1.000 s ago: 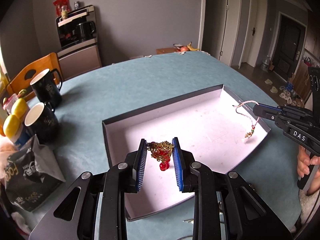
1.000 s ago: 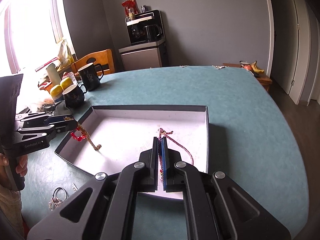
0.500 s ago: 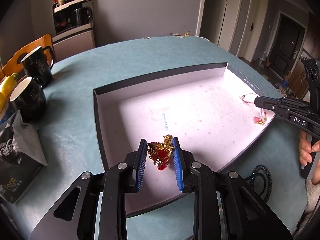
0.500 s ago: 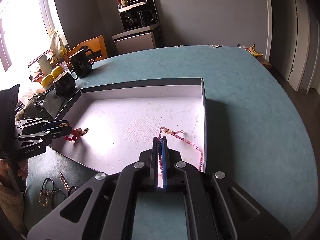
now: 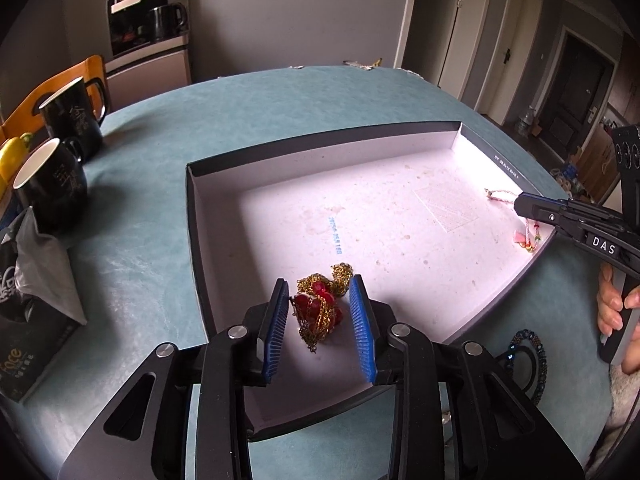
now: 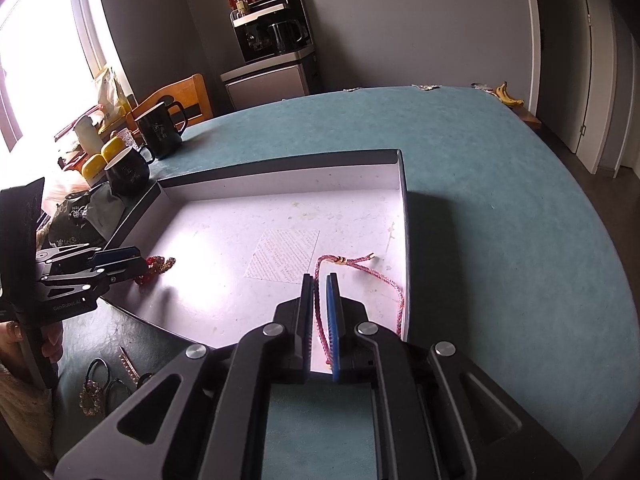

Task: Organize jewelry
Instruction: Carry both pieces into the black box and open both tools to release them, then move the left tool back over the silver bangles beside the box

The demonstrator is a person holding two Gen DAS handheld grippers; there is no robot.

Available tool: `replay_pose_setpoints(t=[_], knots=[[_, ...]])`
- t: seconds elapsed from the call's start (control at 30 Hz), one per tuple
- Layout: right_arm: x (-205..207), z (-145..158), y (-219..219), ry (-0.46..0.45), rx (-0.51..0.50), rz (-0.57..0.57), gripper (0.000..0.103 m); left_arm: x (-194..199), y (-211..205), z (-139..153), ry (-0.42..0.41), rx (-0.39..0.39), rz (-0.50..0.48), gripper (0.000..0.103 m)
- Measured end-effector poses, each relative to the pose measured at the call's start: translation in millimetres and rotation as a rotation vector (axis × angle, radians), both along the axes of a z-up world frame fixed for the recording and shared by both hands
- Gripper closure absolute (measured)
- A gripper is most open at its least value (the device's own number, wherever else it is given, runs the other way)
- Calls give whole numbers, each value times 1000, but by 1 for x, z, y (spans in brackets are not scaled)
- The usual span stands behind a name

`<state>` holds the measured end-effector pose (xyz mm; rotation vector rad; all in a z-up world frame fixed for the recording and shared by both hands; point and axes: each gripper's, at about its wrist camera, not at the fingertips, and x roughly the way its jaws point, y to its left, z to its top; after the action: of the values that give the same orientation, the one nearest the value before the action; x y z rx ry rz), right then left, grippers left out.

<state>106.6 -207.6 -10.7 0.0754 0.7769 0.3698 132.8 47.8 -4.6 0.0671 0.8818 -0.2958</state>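
Observation:
A shallow box lid [image 5: 192, 208] with a white floor lies on the teal table; it also shows in the right wrist view [image 6: 403, 208]. A gold chain with red beads [image 5: 320, 306] lies on its floor near the front left wall. My left gripper [image 5: 319, 286] is open around it, pads apart from it. It also shows in the right wrist view [image 6: 158, 266]. A pink braided cord bracelet [image 6: 360, 270] lies on the floor by the right wall. My right gripper [image 6: 320, 280] is slightly open, with the cord running between its pads. The right gripper's tip shows in the left wrist view [image 5: 524, 204].
Two black mugs [image 5: 52, 184] and a dark snack bag [image 5: 28, 280] stand left of the box. A dark beaded bracelet [image 5: 532, 360] lies on the table in front of the box. Rings and a hair clip [image 6: 108, 380] lie near its front left corner.
Both grippers came down toward the box floor. The left one opened wider and the chain now lies on the floor. The right one went from shut to slightly open, the cord resting down.

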Motion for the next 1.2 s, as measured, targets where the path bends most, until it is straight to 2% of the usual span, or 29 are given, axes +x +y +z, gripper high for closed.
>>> replay_pose_setpoints(t=[0.03,0.07,0.17,0.3,0.5,0.6,0.67,0.93,1.07,1.2], knots=[[-2,2,-1,-11,11,2,79,-1,0,2,-9,0,5,61],[-4,5,-1,-25,21,4,66,-2,1,4,-21,-4,9,54],[-7,11,-4,-62,33,-1,61,-4,4,9,-44,-30,18,45],[-6,15,-10,-83,49,-21,31,-4,6,12,-60,-48,29,31],[-5,18,-14,-101,54,-47,6,-6,5,19,-76,-64,27,21],[-7,20,-13,-91,53,-64,5,-10,5,28,-92,-54,60,13],[-10,25,-12,-72,43,-83,5,-15,6,36,-99,-24,94,12],[-51,52,-16,-126,5,-64,5,-64,21,58,-142,47,117,7],[-72,48,-19,-122,-20,-38,5,-91,27,51,-125,40,100,6],[-86,37,-20,-94,-32,-17,5,-110,25,32,-65,31,80,6]])
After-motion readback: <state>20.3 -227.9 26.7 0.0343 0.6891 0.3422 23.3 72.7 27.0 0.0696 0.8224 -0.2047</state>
